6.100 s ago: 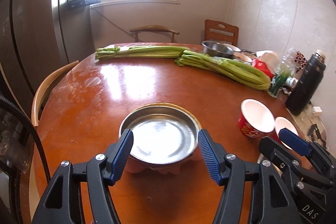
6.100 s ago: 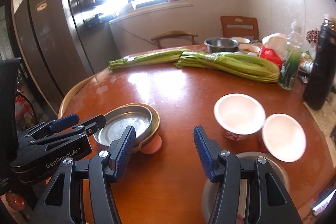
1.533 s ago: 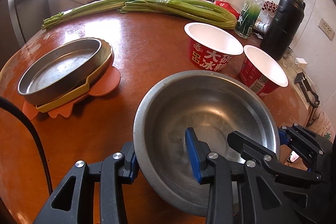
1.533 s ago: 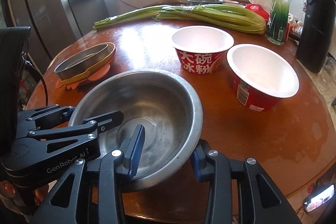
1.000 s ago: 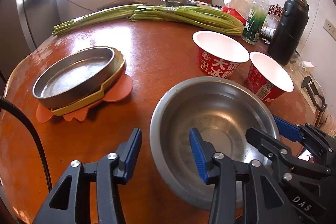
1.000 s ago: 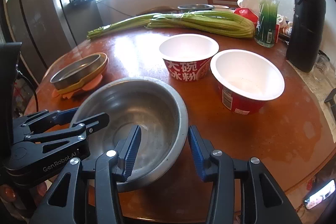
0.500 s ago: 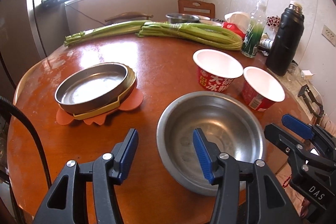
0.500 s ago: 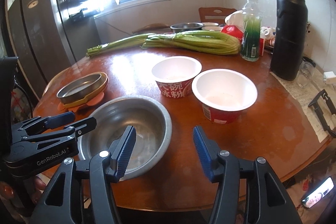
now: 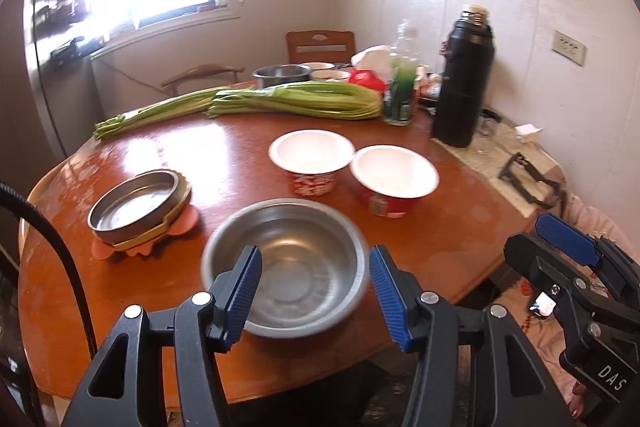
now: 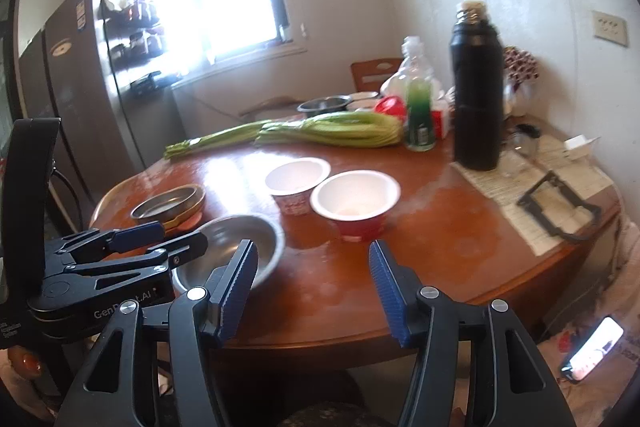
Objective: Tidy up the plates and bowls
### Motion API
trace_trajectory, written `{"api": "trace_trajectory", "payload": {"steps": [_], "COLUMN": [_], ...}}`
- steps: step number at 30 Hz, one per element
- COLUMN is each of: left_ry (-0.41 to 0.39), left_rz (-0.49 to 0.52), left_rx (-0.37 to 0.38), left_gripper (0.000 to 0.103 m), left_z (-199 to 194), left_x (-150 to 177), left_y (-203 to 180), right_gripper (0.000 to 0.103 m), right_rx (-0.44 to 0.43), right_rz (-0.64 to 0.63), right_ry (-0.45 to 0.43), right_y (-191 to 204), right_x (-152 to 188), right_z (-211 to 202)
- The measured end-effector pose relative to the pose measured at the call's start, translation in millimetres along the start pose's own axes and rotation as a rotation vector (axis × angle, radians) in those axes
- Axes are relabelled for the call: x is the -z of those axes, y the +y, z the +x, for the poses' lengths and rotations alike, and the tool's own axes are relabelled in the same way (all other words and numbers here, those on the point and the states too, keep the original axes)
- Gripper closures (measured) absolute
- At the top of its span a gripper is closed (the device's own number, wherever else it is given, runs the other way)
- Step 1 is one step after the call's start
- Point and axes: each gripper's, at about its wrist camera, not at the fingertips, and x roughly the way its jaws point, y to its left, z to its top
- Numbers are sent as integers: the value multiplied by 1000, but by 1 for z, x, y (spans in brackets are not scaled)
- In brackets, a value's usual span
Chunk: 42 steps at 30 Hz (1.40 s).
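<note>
Both the left gripper (image 9: 316,287) and right gripper (image 10: 312,283) gape empty; motion-blurred steel bowl (image 9: 296,259) sits between.

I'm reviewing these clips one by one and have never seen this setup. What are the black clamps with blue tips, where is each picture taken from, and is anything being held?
There is no robot arm here. A person holds a two-finger clamp tool in each hand, and each tool carries a wide-angle camera looking forward along its fingers. One picture looks out over the left gripper, the other over the right gripper; each view also catches the other tool at its edge.

Both grippers are open and hold nothing.

On the round wooden table sit a steel bowl nearest the camera, a steel plate stacked on a yellow and an orange plate, two red paper bowls, celery, a green bottle and a black flask.
</note>
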Motion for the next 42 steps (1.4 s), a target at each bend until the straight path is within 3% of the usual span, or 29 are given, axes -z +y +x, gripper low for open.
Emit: {"api": "trace_trajectory", "payload": {"steps": [1, 10, 25, 42], "left_ry": [0, -9, 44, 97], "left_rz": [8, 96, 207, 230], "left_rx": [14, 55, 117, 120], "left_gripper": [47, 46, 46, 46], "left_z": [-2, -16, 4, 45], "left_x": [0, 1, 5, -15], "left_y": [-6, -56, -120, -133], "right_gripper": [32, 31, 30, 30], "right_rx": [12, 55, 107, 114], "right_rz": [3, 57, 136, 197], "right_ry": [-17, -88, -81, 1], "right_y": [-5, -38, -87, -119], "right_x": [0, -1, 15, 11], "right_z": [-8, -50, -71, -22]}}
